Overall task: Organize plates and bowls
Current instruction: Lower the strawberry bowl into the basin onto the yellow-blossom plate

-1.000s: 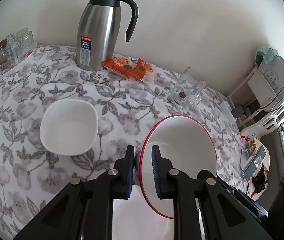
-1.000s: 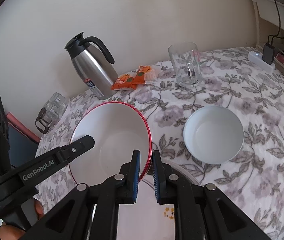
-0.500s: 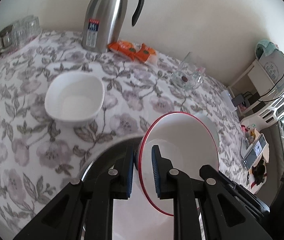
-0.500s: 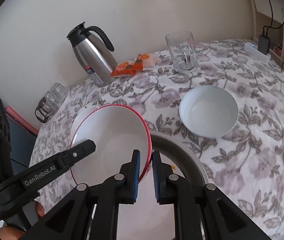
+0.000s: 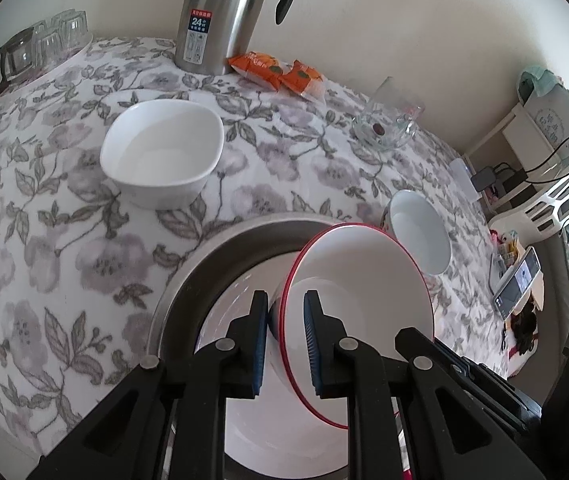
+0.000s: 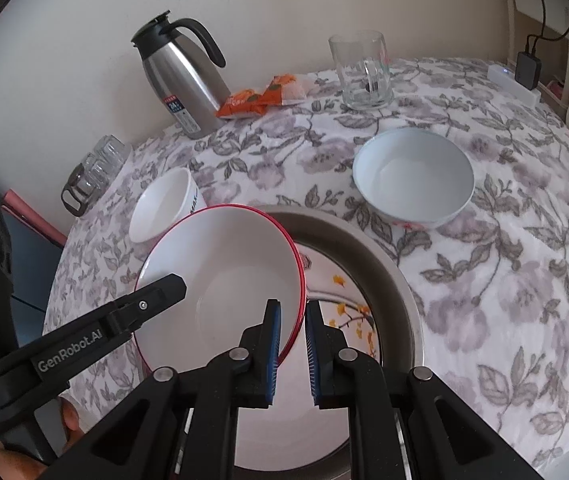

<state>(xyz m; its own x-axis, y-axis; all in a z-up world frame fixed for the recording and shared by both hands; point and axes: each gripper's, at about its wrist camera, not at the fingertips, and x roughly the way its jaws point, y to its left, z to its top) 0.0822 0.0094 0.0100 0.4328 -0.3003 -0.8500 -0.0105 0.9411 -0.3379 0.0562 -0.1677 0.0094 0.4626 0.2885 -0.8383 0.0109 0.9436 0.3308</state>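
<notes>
Both grippers hold one red-rimmed white bowl point(image 5: 364, 280), also in the right wrist view point(image 6: 220, 272). My left gripper point(image 5: 284, 340) is shut on its left rim. My right gripper point(image 6: 293, 344) is shut on its right rim. The bowl hangs tilted above a large metal-rimmed plate point(image 5: 212, 256) with a flower print point(image 6: 348, 316). A square white bowl point(image 5: 162, 152) stands on the table to the left, also in the right wrist view point(image 6: 164, 208). A round white bowl point(image 6: 412, 176) stands to the right, also in the left wrist view point(image 5: 418, 232).
A steel thermos jug point(image 5: 220, 12), orange snack packets point(image 5: 276, 70) and a glass mug point(image 6: 364, 70) stand at the back by the wall. A tray of small glasses point(image 5: 32, 48) sits far left. A shelf with cables point(image 5: 544, 148) stands right of the floral tablecloth point(image 5: 44, 220).
Both grippers have pulled back and up with the red-rimmed bowl. More of the large plate under it and the two white bowls now shows.
</notes>
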